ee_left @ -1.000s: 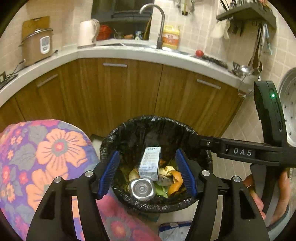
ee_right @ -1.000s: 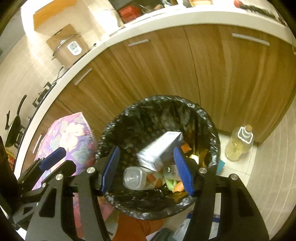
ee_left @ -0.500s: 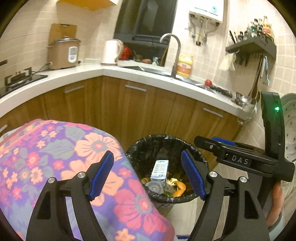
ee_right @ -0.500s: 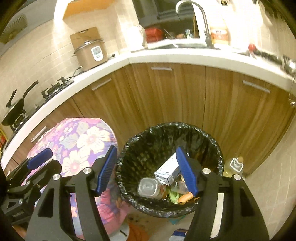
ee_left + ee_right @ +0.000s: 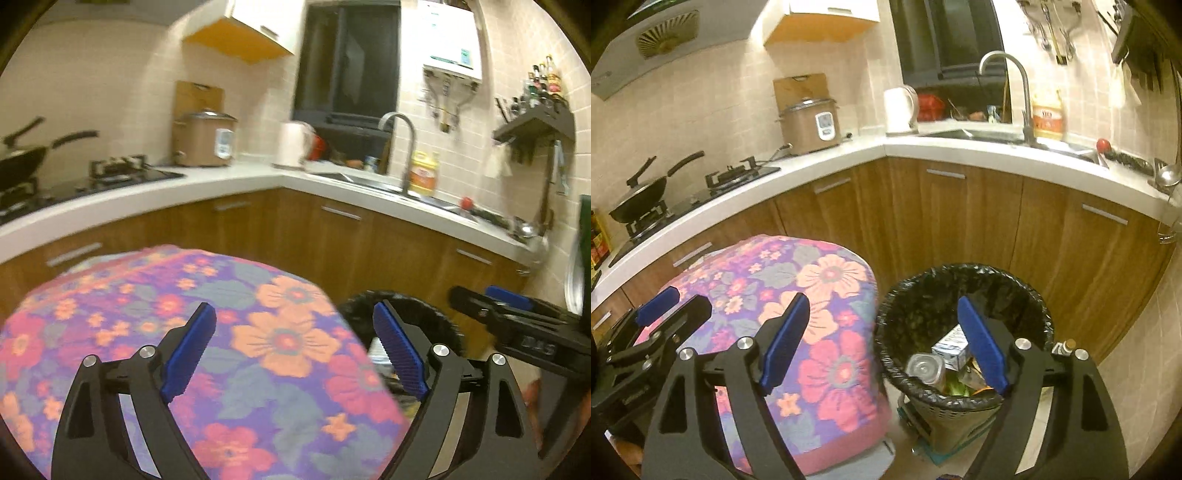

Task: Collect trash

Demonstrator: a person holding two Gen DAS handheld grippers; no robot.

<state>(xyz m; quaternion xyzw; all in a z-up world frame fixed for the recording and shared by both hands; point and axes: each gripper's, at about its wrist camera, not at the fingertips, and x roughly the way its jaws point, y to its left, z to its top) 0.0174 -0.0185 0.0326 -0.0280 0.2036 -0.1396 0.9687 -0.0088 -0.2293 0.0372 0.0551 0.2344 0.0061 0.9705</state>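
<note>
A bin with a black liner [image 5: 964,291] stands on the floor by the wooden cabinets. It holds a white carton [image 5: 951,347], a clear plastic bottle [image 5: 923,367] and food scraps. In the left wrist view only its rim [image 5: 413,306] shows behind the flowered cover. My right gripper [image 5: 882,341] is open and empty, held above and in front of the bin. My left gripper [image 5: 295,349] is open and empty over the flowered cover; it also shows in the right wrist view [image 5: 661,306].
A flowered cloth cover [image 5: 812,314] drapes a bulky object left of the bin. Wooden cabinets [image 5: 979,221] and a white counter [image 5: 997,155] with sink, kettle and rice cooker run behind. A bottle [image 5: 1065,347] stands on the floor behind the bin.
Both grippers have pulled up and back from the bin and stayed open. The left one has swung left, over the flowered cover. The bin now looks smaller and lower.
</note>
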